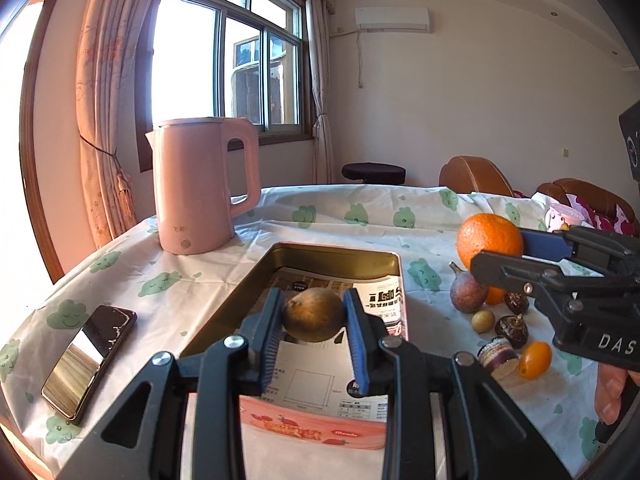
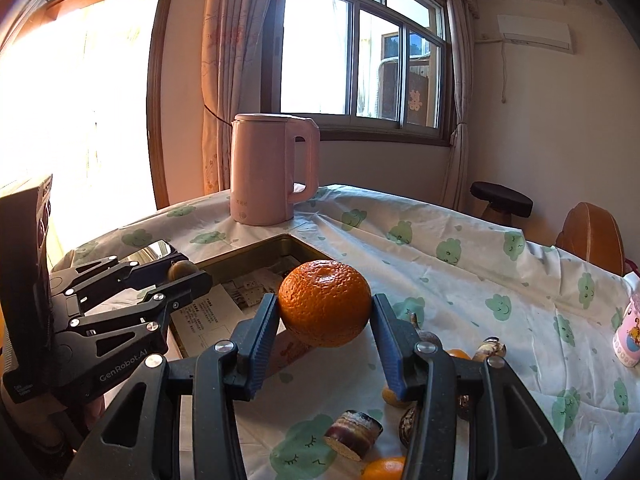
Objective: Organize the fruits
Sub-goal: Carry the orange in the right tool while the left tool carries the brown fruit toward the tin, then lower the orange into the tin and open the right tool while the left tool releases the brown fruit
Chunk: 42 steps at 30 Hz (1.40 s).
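Note:
My left gripper (image 1: 314, 316) is shut on a round brown fruit (image 1: 314, 314) and holds it over the open rectangular tin (image 1: 256, 276), which is lined with printed paper. My right gripper (image 2: 325, 312) is shut on a large orange (image 2: 325, 303), lifted above the cloth right of the tin (image 2: 248, 250). In the left wrist view the orange (image 1: 489, 240) sits in the right gripper's fingers. On the cloth lie a purple passion fruit (image 1: 467, 293), a small yellow fruit (image 1: 483, 321), water chestnuts (image 1: 512, 331), a kumquat (image 1: 535, 359) and a sugarcane piece (image 1: 498, 356).
A pink kettle (image 1: 196, 184) stands at the back left of the table. A phone (image 1: 90, 358) lies left of the tin. A small pink cup (image 2: 628, 338) stands at the right edge. Chairs and a stool stand behind the table.

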Available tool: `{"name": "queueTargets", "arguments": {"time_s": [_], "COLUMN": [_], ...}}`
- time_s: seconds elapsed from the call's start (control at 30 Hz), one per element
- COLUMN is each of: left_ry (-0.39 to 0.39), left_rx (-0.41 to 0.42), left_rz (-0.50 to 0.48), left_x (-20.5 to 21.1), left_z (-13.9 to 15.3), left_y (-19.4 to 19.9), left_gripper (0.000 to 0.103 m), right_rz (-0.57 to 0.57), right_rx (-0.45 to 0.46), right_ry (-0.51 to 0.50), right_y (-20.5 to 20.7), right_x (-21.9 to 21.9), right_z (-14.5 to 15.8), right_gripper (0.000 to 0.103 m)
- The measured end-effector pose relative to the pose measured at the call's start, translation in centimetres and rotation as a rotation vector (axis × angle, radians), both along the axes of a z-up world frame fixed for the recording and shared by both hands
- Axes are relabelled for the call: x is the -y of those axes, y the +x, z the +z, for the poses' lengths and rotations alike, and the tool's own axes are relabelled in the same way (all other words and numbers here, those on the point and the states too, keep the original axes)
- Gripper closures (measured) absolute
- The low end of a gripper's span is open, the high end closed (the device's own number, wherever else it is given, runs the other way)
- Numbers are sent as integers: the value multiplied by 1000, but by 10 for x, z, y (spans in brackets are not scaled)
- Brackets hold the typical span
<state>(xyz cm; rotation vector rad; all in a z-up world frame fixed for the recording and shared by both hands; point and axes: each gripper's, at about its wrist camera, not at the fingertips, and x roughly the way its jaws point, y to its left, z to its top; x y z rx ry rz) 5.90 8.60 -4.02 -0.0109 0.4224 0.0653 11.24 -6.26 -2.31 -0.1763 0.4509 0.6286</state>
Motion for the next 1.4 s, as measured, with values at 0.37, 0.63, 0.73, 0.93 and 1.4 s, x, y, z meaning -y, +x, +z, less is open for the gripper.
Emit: {"name": "queueTargets", "arguments": {"time_s": [0.37,0.63,0.73,0.93,1.4], "left_ry": [-33,-38,-36,-33,-57], "left_rx": [-63,-108,-120,-140,-185], "left_rz": [30,39,44,47,59], "left_x": [-31,-40,-42,-44,-48], "left_z": [-6,-11,-12,-13,-18], "left_y": [27,44,48,52,60], "left_gripper": [71,71,71,71,71], "right_rz": [25,39,40,36,34], "right_rx": [-39,-74,-96,-128,-149], "right_ry": [-56,-90,-100,-120,-157], "right_y": [21,34,39,46,52], "right_x": [-39,-64,-71,-78,-89], "right_z": [-11,-23,-29,-37,-46], "right_gripper": [54,54,54,54,54]}}
